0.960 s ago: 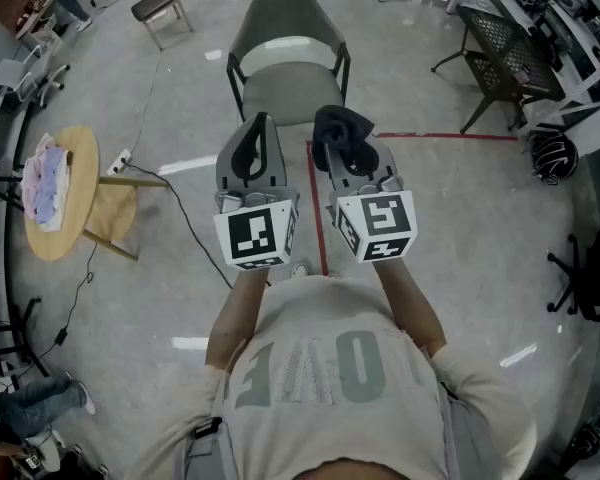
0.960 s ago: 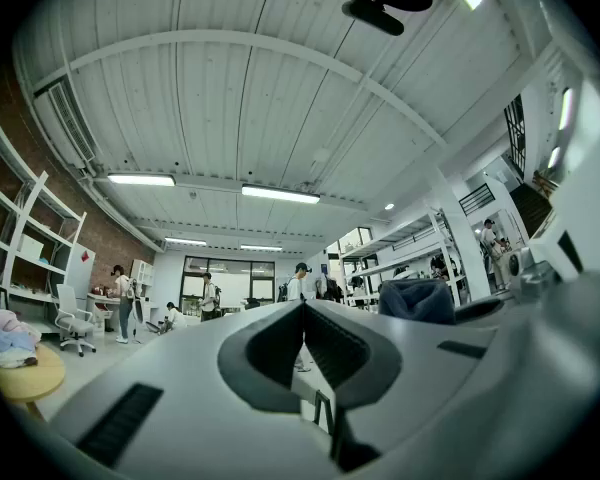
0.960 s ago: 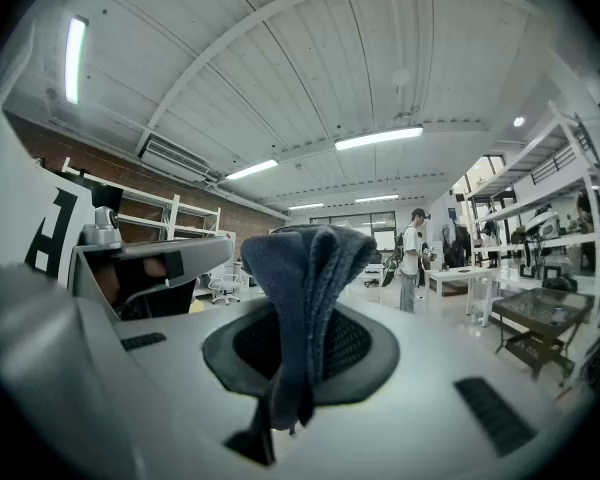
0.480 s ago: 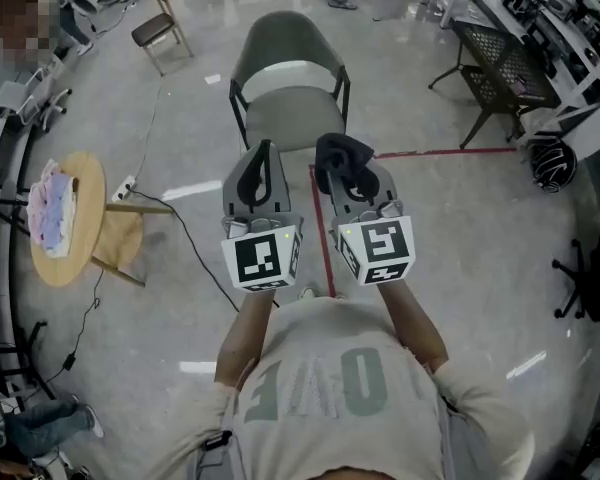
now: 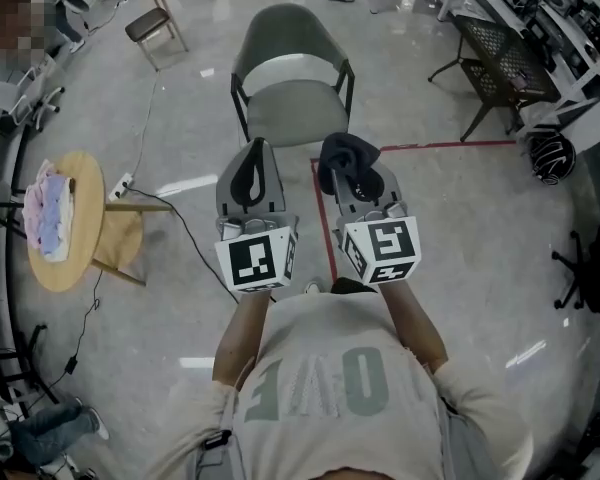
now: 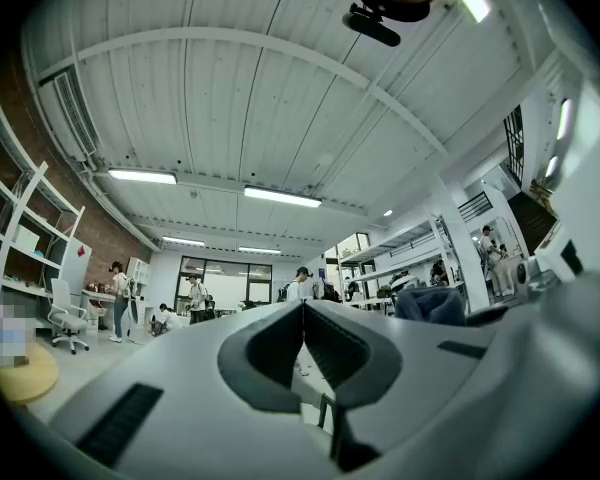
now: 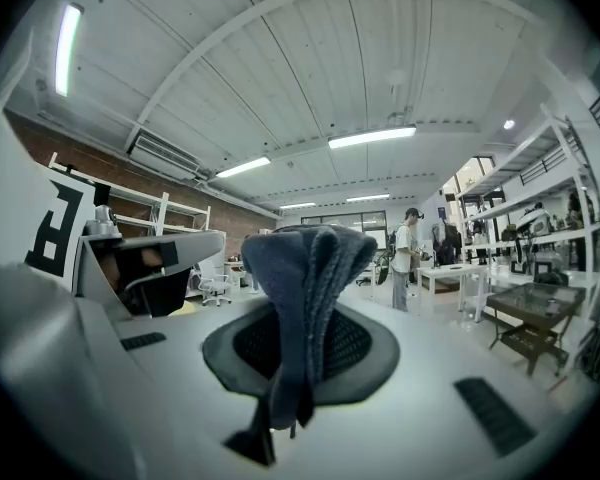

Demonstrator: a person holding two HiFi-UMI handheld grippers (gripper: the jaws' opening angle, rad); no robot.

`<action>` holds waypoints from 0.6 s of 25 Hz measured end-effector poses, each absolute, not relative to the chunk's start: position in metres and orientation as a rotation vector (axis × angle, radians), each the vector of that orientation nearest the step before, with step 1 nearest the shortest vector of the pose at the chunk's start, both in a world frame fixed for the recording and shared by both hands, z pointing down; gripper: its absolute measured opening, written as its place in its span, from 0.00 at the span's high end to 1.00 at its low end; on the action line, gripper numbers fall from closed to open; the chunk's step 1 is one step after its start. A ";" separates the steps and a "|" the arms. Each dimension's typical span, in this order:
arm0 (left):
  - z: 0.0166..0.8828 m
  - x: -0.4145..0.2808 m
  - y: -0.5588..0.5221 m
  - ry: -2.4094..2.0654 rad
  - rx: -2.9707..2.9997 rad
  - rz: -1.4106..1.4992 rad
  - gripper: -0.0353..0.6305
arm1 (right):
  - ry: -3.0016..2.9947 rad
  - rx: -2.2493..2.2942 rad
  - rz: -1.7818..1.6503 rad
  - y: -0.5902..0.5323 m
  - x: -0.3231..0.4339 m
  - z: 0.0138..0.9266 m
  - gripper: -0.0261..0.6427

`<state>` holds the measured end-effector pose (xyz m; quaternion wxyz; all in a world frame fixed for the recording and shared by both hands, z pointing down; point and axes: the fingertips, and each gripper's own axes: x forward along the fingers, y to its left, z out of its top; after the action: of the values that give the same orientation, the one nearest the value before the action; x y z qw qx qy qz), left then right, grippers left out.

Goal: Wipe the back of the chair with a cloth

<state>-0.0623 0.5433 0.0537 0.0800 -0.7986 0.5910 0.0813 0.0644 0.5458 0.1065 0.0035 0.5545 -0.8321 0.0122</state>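
Floor (image 5: 460, 238): pale polished concrete, with a red tape line (image 5: 420, 147) running along it beside the chair.

Chair (image 5: 292, 78): grey-green shell on dark legs, standing upright straight ahead of the person, seat towards them and back on the far side. Nothing is touching the back.

Round wooden table (image 5: 72, 163): off to the person's left, with a pile of folded pastel cloths (image 5: 42, 206) on it. A black cable (image 5: 185, 230) trails across the floor between table and chair.

Person: stands facing the chair with both arms out, one gripper in each hand and the two side by side.

Left gripper (image 5: 255, 148): jaws pressed together tip to tip, nothing between them, as its own view confirms.

Right gripper (image 5: 350, 171): jaws clamped on the dark cloth (image 7: 305, 268). The cloth is bunched and stands up above the pads, with a tail hanging below.

Cloth position: in the head view it sits over the near edge of the seat, well short of the chair back. Whether it touches the seat cannot be told.
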 end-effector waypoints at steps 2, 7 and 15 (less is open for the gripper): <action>0.056 -0.072 0.540 1.775 -2.389 0.252 0.92 | -2.600 1.754 0.068 0.545 0.063 0.112 0.87; 0.070 -0.089 0.519 1.821 -2.406 0.238 0.92 | -2.546 1.787 0.130 0.532 0.067 0.126 0.87; 0.083 -0.086 0.460 1.833 -2.407 0.213 0.92 | -2.532 1.813 0.130 0.467 0.079 0.133 0.87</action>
<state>-0.0858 0.4600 0.0829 0.0545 -0.7924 0.6035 0.0701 0.0795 0.4667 0.1328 0.0124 0.5815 -0.8124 0.0418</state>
